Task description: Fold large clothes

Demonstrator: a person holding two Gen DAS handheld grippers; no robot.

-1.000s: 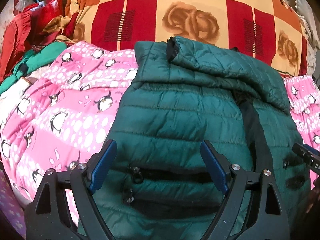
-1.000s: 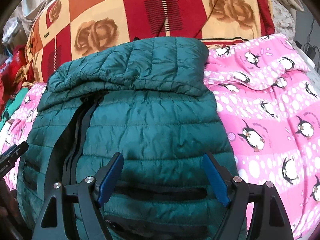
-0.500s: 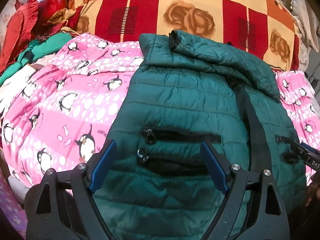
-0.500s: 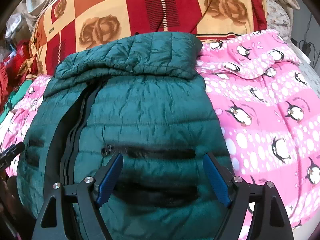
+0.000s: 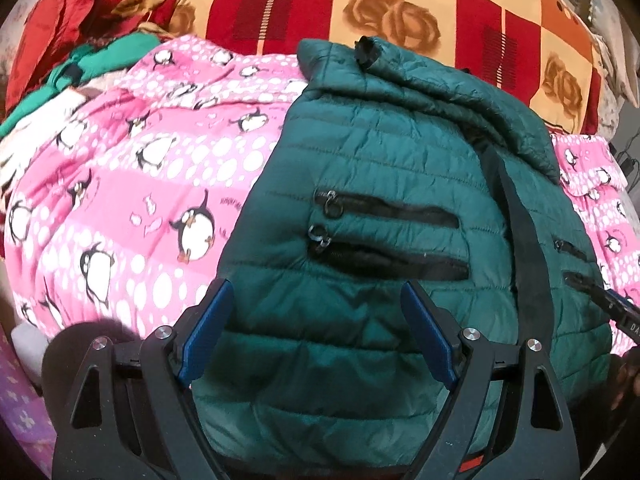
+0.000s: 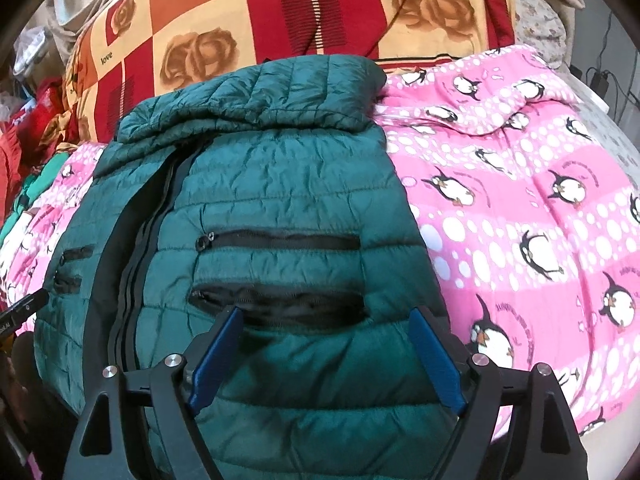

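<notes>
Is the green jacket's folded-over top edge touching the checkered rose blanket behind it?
Cannot tell. In the right wrist view the green jacket overlaps the checkered rose blanket in the image, but no contact or gap shows; the left wrist view settles nothing either.

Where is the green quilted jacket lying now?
In both wrist views the green jacket lies centred on the pink penguin blanket, its collar toward the checked rose blanket.

L gripper [image 5: 316, 308], lower centre of its frame: blue-padded fingers [image 5: 206, 330] spread wide, nothing clamped btwn them, pointing steeply down. R gripper [image 6: 326, 338], lower centre of its own frame: same pose, jaws have just been opening a bit more, nothing gripped btwn pads. Each gripper's black tip pokes in at the other view's edge: R at right [image 5: 616, 308], L at left [image 6: 20, 310].
</notes>
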